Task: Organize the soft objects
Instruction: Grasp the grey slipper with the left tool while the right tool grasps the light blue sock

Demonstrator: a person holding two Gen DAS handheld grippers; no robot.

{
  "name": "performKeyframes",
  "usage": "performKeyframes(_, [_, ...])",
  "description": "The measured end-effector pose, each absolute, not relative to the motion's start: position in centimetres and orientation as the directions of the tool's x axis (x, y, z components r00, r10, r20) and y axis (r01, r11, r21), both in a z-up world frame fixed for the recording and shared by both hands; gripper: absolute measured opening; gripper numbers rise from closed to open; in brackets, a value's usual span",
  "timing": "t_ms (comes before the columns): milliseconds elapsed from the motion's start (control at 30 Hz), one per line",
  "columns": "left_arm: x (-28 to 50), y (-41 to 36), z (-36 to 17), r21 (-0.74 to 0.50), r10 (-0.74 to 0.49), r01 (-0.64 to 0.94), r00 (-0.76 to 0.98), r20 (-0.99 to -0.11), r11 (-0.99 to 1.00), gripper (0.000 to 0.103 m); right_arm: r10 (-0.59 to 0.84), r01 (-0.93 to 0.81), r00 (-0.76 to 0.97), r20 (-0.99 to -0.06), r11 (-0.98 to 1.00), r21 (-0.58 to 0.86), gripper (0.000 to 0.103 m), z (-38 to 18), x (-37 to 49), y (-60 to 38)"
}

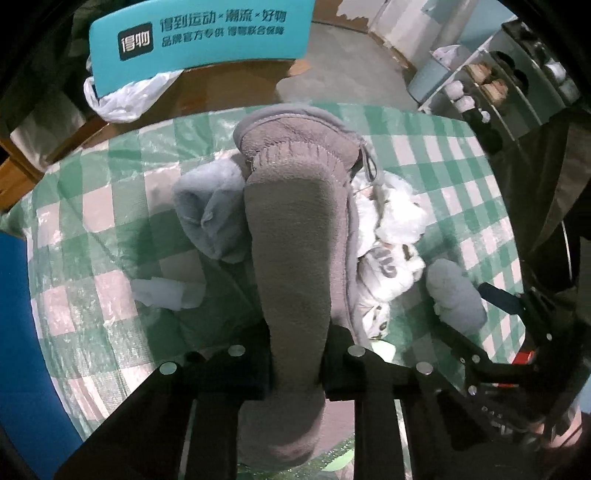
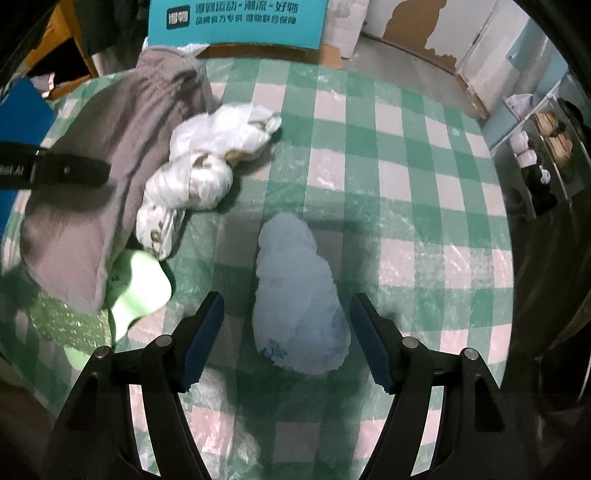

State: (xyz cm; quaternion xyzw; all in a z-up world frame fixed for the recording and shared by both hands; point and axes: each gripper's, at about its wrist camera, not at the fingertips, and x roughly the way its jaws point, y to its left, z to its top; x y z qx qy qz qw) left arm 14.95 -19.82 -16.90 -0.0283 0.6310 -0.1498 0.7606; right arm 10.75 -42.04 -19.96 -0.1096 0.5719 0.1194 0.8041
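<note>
A long grey fleece garment (image 1: 295, 240) runs up the middle of the left wrist view, and my left gripper (image 1: 295, 369) is shut on its near end, both pads pressed into the fabric. In the right wrist view the same garment (image 2: 110, 147) lies at the left. My right gripper (image 2: 288, 343) is open and points down over a pale blue rolled bundle (image 2: 295, 295). The bundle lies between the blue pads (image 2: 201, 339) without touching them. A crumpled white patterned cloth (image 2: 207, 166) lies beside the grey garment.
A green and white checked plastic cloth (image 2: 406, 184) covers the table. A light grey-blue fleece piece (image 1: 210, 214) lies left of the held garment, and a pale green item (image 2: 140, 284) sticks out from under it. A teal box (image 2: 236, 22) stands behind. A shoe shelf (image 2: 546, 147) is at the right.
</note>
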Motion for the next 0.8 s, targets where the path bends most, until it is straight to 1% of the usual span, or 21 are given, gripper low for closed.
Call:
performKeyframes(300, [14.4, -19.7, -14.4, -0.268, -0.312, 0.222, 0.197, -0.929, 0.938, 0.018, 0.053, -0.303, 0.311, -0.949, 0.952, -0.046, 0.072, -20.9, 12.3, -41.9])
performKeyframes(333, [14.3, -19.7, -14.1, -0.267, -0.314, 0.226, 0.204, -0.927, 0.937, 0.018, 0.053, -0.302, 0.304, -0.951, 0.952, -0.043, 0.070, -21.1, 12.4, -42.0])
performKeyframes(367, [14.3, -19.7, -13.8, -0.268, -0.317, 0.231, 0.211, -0.925, 0.935, 0.018, 0.051, -0.300, 0.301, -0.952, 0.953, -0.044, 0.060, -21.2, 12.6, -42.0])
performKeyframes(400, [14.2, -19.7, -13.4, -0.270, -0.321, 0.236, 0.217, -0.922, 0.934, 0.017, 0.044, -0.295, 0.296, -0.954, 0.954, -0.047, 0.047, -21.2, 12.5, -41.6])
performKeyframes(433, [14.1, -19.7, -13.2, -0.271, -0.324, 0.239, 0.222, -0.920, 0.932, 0.017, 0.043, -0.293, 0.288, -0.957, 0.955, -0.045, 0.044, -21.3, 12.5, -41.7])
performKeyframes(567, [13.7, -19.4, -12.0, -0.275, -0.333, 0.247, 0.238, -0.912, 0.929, 0.017, 0.050, -0.270, 0.295, -0.954, 0.962, -0.033, 0.041, -20.8, 12.5, -42.2])
performKeyframes(800, [12.9, -18.9, -10.5, -0.243, -0.316, 0.268, 0.280, -0.906, 0.932, 0.017, 0.086, -0.250, 0.335, -0.938, 0.968, -0.001, 0.040, -18.2, 12.5, -41.9])
